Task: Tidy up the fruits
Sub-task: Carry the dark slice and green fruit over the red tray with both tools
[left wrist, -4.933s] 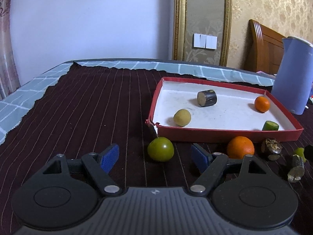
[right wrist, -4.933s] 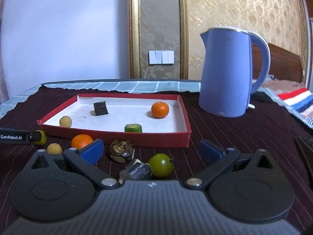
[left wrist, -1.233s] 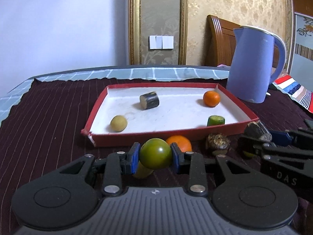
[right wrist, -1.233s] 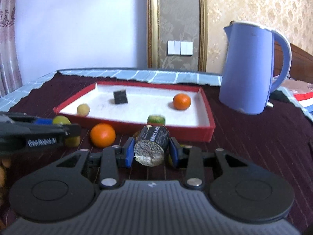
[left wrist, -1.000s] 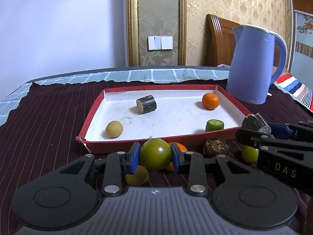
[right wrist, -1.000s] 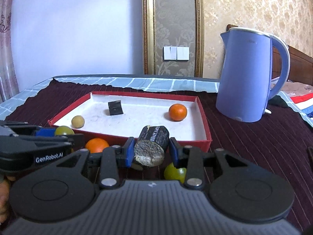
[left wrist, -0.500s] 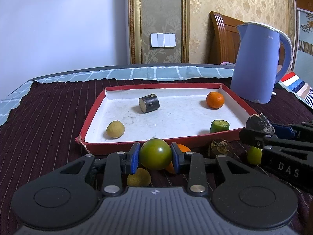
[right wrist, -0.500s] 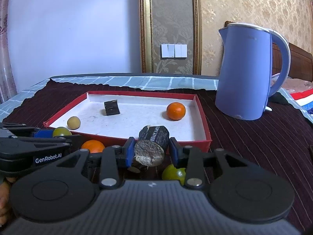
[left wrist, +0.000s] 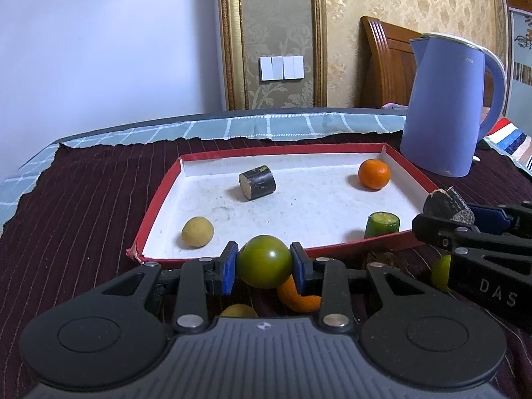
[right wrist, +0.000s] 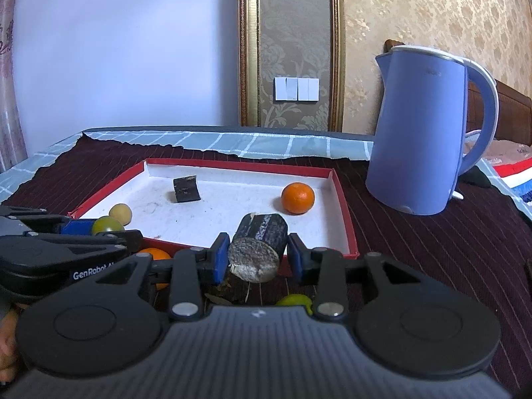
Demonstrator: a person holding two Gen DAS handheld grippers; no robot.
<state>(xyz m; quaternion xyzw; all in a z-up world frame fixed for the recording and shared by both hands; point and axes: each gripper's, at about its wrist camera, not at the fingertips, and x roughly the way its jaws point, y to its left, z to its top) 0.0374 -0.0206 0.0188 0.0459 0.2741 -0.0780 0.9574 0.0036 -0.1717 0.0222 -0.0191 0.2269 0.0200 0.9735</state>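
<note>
Two grippers carry loads above the cloth, just short of the tray (left wrist: 159, 196): the left gripper (left wrist: 264, 266) clenches a green fruit (left wrist: 264, 261), the right gripper (right wrist: 255, 257) clenches a dark stub (right wrist: 257, 251). Both sit squarely between the pads, probably raised to clear the red rim for release inside.

Bare tray floor (left wrist: 309, 199) between dark cylinder (left wrist: 257, 183) and orange (left wrist: 374, 174)

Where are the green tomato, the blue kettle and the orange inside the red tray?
green tomato (left wrist: 263, 261), left wrist view, front skin.
blue kettle (right wrist: 419, 133), right wrist view, body.
orange (right wrist: 297, 198), right wrist view, centre.
</note>
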